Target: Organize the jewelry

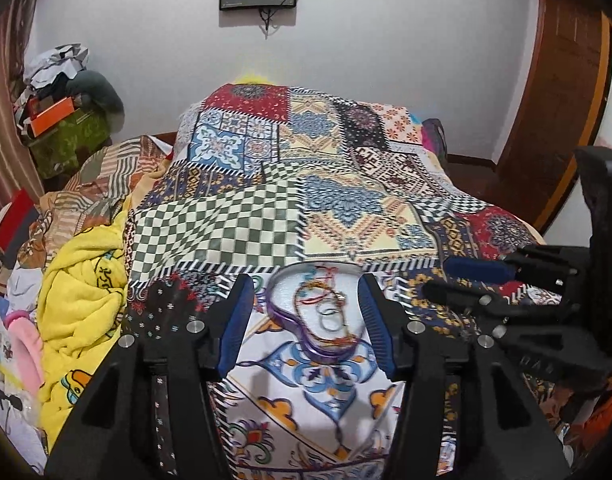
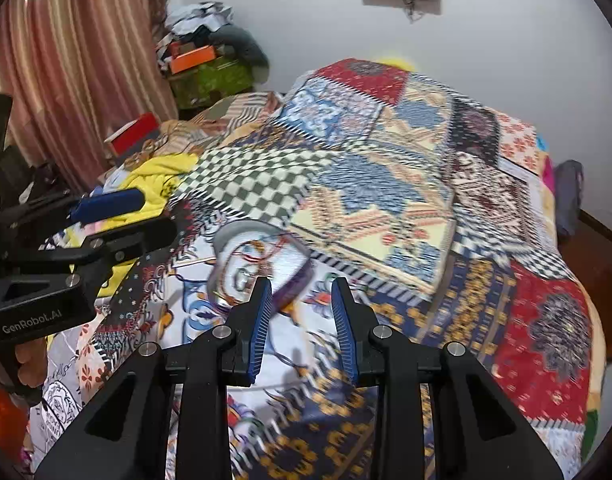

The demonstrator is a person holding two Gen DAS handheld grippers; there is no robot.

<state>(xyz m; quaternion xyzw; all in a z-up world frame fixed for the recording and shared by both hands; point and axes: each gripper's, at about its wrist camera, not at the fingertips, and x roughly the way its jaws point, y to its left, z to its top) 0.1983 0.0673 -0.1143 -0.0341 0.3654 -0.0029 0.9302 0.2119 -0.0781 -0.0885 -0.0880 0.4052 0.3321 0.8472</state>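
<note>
Jewelry: a tangle of gold-toned chains, red thread and a few thin rings, heaped in one shallow clear tray with a purple rim. The tray lies on the patchwork bedspread.

Left gripper: released, blue pads spread wide. The tray sits just ahead, between the two fingertips, not touched as far as can be told.

Right gripper: released, narrower gap, nothing held. The tray lies just ahead and to its left; its left fingertip overlaps the purple rim in this view, contact uncertain because of blur.

Progress, as a judgement: barely begun. Every piece is in one pile in the tray; nothing is separated or laid out, and no second container is visible. Untangling and sorting remain.

Count: one tray, one mixed heap; two or three rings are discernible, the chain count unclear, two grippers.
</note>
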